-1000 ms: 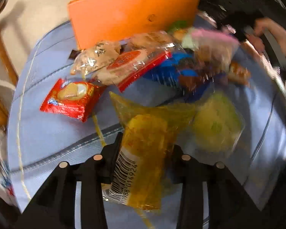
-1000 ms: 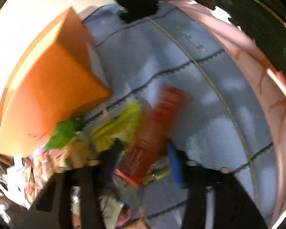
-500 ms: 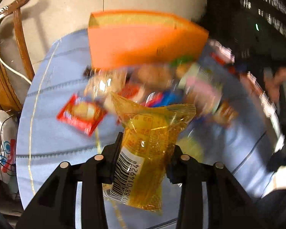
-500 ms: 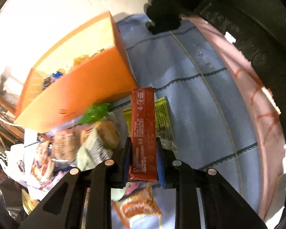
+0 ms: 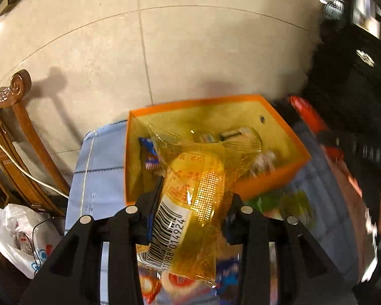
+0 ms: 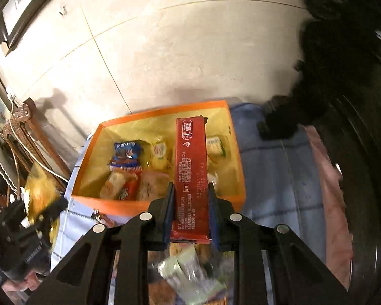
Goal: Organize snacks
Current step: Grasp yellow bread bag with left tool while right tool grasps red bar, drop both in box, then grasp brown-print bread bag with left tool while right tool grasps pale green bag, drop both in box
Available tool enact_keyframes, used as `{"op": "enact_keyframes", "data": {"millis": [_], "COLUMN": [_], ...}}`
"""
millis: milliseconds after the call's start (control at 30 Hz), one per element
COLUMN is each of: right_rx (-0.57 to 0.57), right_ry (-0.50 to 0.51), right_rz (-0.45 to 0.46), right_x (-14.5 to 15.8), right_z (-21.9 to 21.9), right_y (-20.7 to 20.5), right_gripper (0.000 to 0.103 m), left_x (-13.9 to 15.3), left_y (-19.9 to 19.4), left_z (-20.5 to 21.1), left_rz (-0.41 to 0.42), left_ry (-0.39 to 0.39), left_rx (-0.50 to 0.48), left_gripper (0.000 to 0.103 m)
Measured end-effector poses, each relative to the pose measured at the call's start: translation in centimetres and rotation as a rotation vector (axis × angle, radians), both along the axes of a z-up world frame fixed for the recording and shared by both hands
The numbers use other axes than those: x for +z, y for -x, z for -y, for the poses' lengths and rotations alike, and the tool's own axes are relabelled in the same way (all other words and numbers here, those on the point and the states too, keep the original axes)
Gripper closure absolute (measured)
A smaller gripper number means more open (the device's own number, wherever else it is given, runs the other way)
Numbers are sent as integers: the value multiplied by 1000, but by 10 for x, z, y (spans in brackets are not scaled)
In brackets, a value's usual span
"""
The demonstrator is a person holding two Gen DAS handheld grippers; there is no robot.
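Orange box [image 6: 129, 204] seen ahead of and below both tools, open top up, on blue-clothed tabletop [image 6: 279, 178]. Right tool [image 6: 190, 203] clenched on red bar [image 6: 190, 167], long axis pointed into box. Left tool [image 5: 193, 203] clenched on yellow packet [image 5: 190, 203], held above box's near wall. Right judged better lined up.

1. The orange box [image 6: 165, 204] stood open-topped, nothing over its mouth.
2. Packets [image 6: 125, 152] crowded its floor's left and middle.
3. Its right side was blocked by a dark object [image 6: 279, 124] nearby.
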State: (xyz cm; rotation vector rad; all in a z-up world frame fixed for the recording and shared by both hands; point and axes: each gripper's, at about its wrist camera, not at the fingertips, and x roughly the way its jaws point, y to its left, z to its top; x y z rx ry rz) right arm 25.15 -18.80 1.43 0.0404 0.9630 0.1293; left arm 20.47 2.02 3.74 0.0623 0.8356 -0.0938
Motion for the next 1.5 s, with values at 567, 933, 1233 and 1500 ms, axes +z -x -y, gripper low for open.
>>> {"op": "enact_keyframes", "data": {"millis": [567,933,1233,1500], "right_rx": [144,420,450,320], "right_ry": [54,162,23,65], "right_rz": [-22,-113,-214,-333], "right_x": [-43,-126,-152,-156], "right_z": [9,0,-13,-10], "right_y": [33,90,83,79], "right_gripper": [4,4,4,68], "left_x": [-64,-137,-171,-196], "left_y": [2,41,14,-8], "left_z": [-23,-19,-31,-65], "left_rz": [-26,-72,-164,-301], "left_ry": [-102,-229,-248,-70], "left_rx": [-68,-314,-361,-212], "left_gripper": [4,4,4,34]}}
